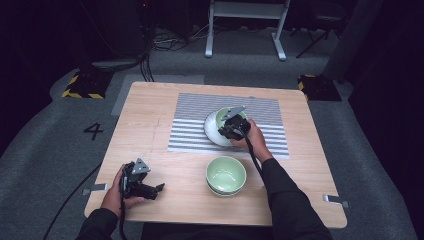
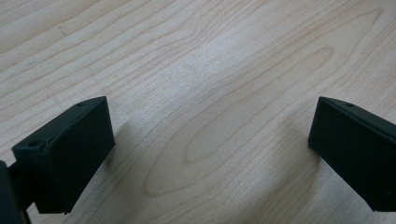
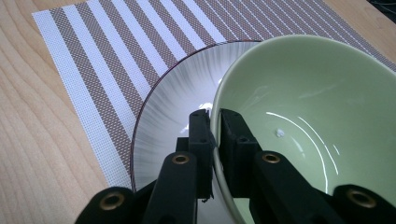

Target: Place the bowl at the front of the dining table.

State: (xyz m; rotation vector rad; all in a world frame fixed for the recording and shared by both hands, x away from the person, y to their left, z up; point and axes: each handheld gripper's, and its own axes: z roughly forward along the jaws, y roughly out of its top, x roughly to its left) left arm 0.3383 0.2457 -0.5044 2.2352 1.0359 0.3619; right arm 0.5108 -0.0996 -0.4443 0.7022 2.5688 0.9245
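A pale green bowl (image 3: 303, 107) sits on or just over a white plate (image 3: 177, 98) on the striped placemat (image 3: 93, 56). My right gripper (image 3: 215, 122) is shut on the green bowl's near rim, one jaw inside and one outside. In the high view the right gripper (image 1: 234, 127) covers most of that bowl above the white plate (image 1: 212, 129). Two more green bowls (image 1: 226, 175) are stacked on the bare wood in front of the placemat (image 1: 200, 120). My left gripper (image 1: 159, 188) rests at the table's near left corner, open over bare wood, and the left gripper (image 2: 210, 140) has nothing between its jaws.
The wooden table (image 1: 150, 105) stands on grey carpet. A white frame's legs (image 1: 245, 30) stand on the floor beyond the far edge. Yellow-black striped blocks (image 1: 80, 87) sit at the far corners. Cables trail from both grippers toward the near edge.
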